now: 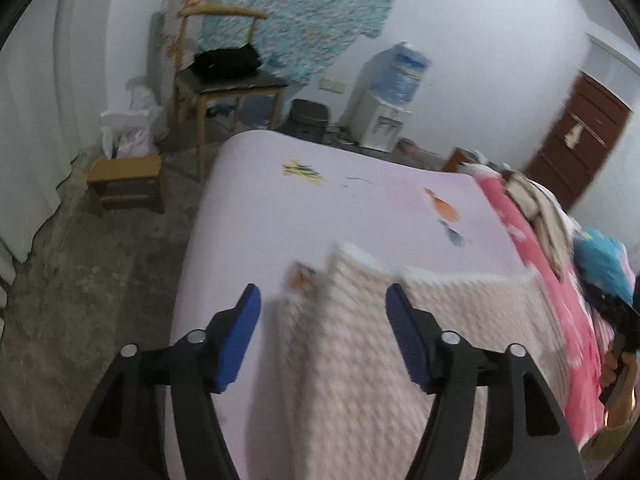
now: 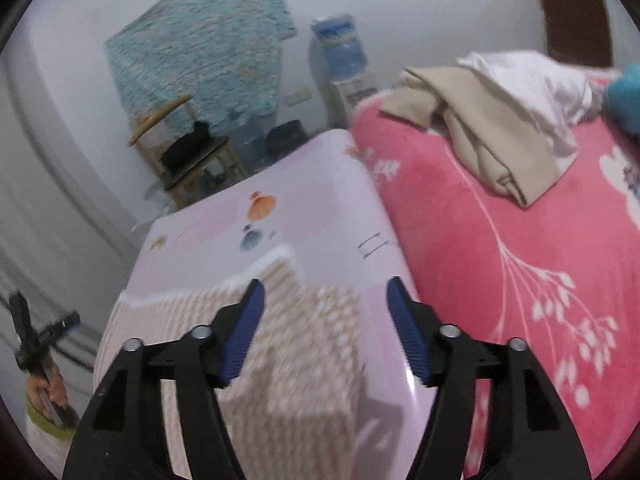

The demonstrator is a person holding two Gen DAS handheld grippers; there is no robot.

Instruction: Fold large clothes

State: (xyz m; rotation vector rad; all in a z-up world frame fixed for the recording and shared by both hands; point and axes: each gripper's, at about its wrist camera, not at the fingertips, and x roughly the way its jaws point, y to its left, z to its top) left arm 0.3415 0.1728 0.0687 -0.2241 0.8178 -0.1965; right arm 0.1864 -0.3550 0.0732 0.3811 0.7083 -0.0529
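With both my left gripper (image 1: 323,332) and right gripper (image 2: 325,330) spread and empty above the pink knit garment (image 1: 360,360), one fold looks laid, so next I must pinch an edge.

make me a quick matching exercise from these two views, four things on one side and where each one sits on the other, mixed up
Things:
1. black bag
2. beige garment
3. knit blanket
4. water bottle

Places:
A. on the pink blanket
B. on the white dispenser
C. on the chair
D. on the pale sheet, in front of the open left gripper

Pairs: 1-C, 2-A, 3-D, 4-B
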